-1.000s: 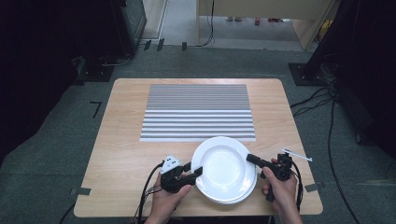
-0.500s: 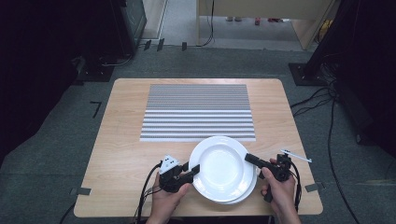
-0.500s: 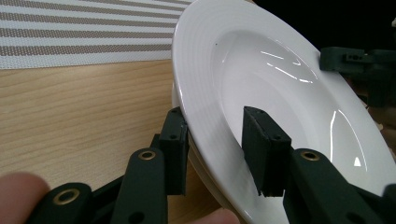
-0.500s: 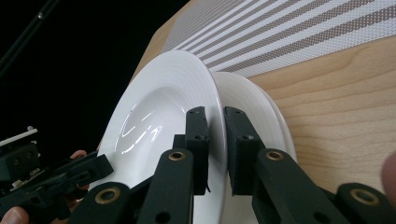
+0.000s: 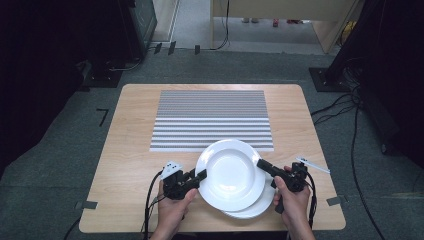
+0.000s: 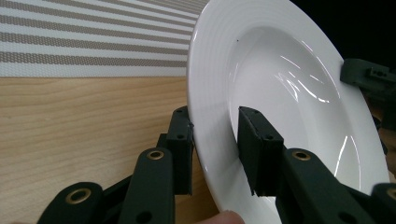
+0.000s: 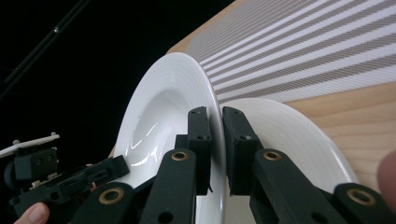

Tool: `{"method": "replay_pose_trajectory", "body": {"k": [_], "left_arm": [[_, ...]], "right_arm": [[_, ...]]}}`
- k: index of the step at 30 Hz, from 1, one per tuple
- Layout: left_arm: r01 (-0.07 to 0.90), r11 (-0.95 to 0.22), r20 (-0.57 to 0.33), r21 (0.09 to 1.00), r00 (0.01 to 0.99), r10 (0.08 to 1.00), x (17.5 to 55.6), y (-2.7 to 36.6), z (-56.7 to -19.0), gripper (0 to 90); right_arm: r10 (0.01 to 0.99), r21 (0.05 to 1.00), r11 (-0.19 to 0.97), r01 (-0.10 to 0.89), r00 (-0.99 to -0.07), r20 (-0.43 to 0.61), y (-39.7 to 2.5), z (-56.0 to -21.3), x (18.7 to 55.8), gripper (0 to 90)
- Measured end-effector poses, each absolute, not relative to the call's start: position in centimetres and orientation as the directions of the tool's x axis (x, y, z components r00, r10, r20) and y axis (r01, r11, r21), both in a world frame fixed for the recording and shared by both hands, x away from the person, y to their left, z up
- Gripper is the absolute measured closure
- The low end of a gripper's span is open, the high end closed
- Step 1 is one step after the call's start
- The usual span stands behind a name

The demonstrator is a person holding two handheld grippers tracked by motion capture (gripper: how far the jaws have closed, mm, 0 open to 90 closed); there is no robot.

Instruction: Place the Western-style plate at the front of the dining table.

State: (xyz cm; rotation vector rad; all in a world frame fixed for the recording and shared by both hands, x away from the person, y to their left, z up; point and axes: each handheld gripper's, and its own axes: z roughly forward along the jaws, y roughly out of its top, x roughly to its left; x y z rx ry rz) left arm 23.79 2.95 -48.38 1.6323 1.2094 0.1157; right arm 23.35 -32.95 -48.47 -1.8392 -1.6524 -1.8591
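A white deep plate (image 5: 230,172) hangs tilted just above the wooden table (image 5: 135,150), gripped from both sides. My left gripper (image 5: 202,175) is shut on its left rim; in the left gripper view one jaw sits under the rim and the other inside the plate (image 6: 289,93). My right gripper (image 5: 260,164) is shut on the right rim, its jaws pinching the edge of the plate (image 7: 159,107). A second white plate (image 5: 255,207) lies flat on the table beneath, partly covered by the first, and appears in the right gripper view as the lower plate (image 7: 289,135).
A grey-and-white striped placemat (image 5: 212,117) covers the far middle of the table, just beyond the plates. Cables trail from both grippers toward the front edge. Dark floor and equipment surround the table.
The held plate has shifted slightly left and away from the person, uncovering more of the lower plate at the front right. Both grippers keep their hold.
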Motion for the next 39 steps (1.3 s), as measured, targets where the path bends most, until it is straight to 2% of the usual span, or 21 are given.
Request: {"method": "replay_pose_trajectory", "body": {"k": [5, 20, 39], "left_arm": [[0.633, 0.107, -0.495, 0.767, 0.477, 0.726, 24.5, 4.0, -47.8, 70.4], [0.6, 0.129, -0.486, 0.79, 0.483, 0.728, 28.2, 5.3, -45.7, 71.5], [0.611, 0.168, -0.502, 0.774, 0.43, 0.75, 34.6, 6.6, -44.5, 71.5]], "right_arm": [[0.593, 0.611, -0.421, 0.671, -0.306, 0.745, -32.3, -48.2, 24.1, 83.1], [0.58, 0.618, -0.414, 0.668, -0.33, 0.745, -31.0, -46.5, 27.3, 83.1], [0.592, 0.632, -0.372, 0.679, -0.352, 0.726, -29.3, -44.6, 34.0, 83.2]]}}
